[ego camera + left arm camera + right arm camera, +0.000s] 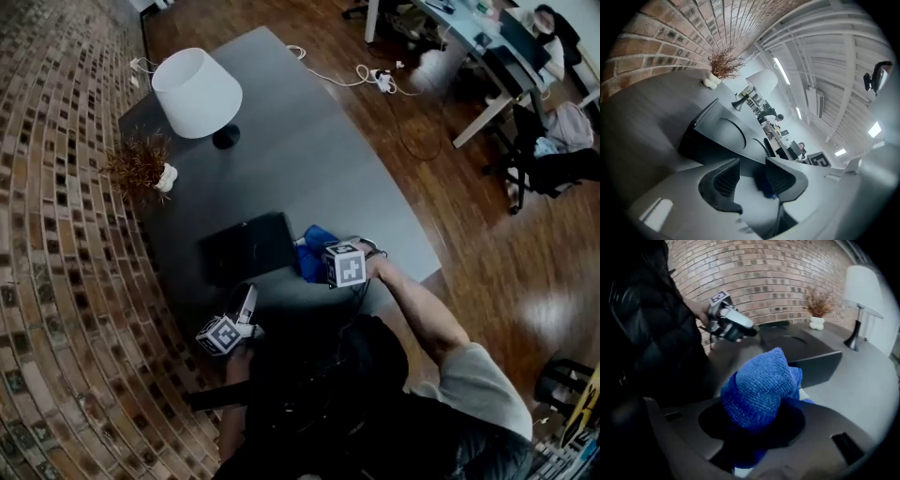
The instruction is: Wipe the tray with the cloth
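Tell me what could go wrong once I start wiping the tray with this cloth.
1. The left gripper is open close to the near edge of the tray, not clamped on it, so a wipe may shove the tray across the smooth table.
2. The cloth is bunched into a wad in the right gripper. Little of it may touch, and the gripper itself could scrape the tray.
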### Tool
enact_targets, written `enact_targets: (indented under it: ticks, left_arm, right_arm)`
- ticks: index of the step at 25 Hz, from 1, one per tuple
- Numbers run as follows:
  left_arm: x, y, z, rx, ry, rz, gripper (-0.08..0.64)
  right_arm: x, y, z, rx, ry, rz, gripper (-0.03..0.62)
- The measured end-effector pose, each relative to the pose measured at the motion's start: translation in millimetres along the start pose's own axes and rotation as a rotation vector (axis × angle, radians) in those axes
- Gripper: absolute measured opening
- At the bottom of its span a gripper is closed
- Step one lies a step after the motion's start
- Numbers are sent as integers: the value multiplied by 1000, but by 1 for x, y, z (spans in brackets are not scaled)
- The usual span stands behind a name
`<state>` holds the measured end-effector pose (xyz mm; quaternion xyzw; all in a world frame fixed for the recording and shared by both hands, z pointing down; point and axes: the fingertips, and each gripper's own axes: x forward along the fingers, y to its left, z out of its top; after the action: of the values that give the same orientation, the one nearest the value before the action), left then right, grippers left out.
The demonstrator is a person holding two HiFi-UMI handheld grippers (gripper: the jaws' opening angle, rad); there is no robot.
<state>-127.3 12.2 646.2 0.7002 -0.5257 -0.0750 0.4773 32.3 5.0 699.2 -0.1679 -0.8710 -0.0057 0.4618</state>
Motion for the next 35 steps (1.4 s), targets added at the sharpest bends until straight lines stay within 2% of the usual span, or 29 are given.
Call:
enact_targets:
  ticks: [2,4,6,9,10,11,12,13,16,18,22,25,28,30,31,33,35]
  left_arm:
    - [3,-2,-2,-7,1,4,158]
    - [5,-5,-4,-20,7,7,158]
    - [4,-3,-6,-45,9,7,158]
    - [4,5,-6,-120,-18,15,158]
    - [4,8,-5,-145,-27,25,158]
    - [3,12,-5,-171,-38,42,160]
    - [2,18,-4,-196,-56,65,160]
    - [1,25,-2,-223,-85,90,189]
    - [-1,41,13,-300,-210,120,263]
    - [-2,47,21,-311,-248,106,275]
    - [5,58,54,-263,-272,92,309]
    - [31,64,90,-184,-206,62,330]
    - [65,53,105,-103,-98,-9,328]
    - [72,42,107,-64,-68,-39,313]
    - [68,36,107,-50,-69,-53,306]
    - [46,25,101,-24,-66,-70,256]
    - [15,22,82,7,-32,-54,250]
  right_arm:
    - [-8,24,2,-66,6,77,161]
    - [-25,10,-3,-24,-4,47,161]
    - [-54,-43,-2,112,-90,-85,161]
    - [-107,-149,29,381,-339,-312,161]
    - [-115,-179,41,460,-390,-365,161]
    - [-113,-202,50,507,-395,-399,161]
    - [-103,-217,58,516,-354,-408,161]
    - [-87,-224,65,495,-277,-392,161]
    - [-40,-221,69,414,-37,-285,161]
    - [-25,-216,63,433,2,-209,156]
    - [-23,-169,50,511,-42,-22,155]
    - [-12,-109,49,583,-151,41,155]
    - [10,-47,55,583,-237,83,156]
    - [11,-36,43,568,-235,55,156]
    - [4,-44,33,574,-229,11,156]
    - [-20,-79,16,596,-223,-127,156]
    - [-40,-124,12,582,-203,-280,156]
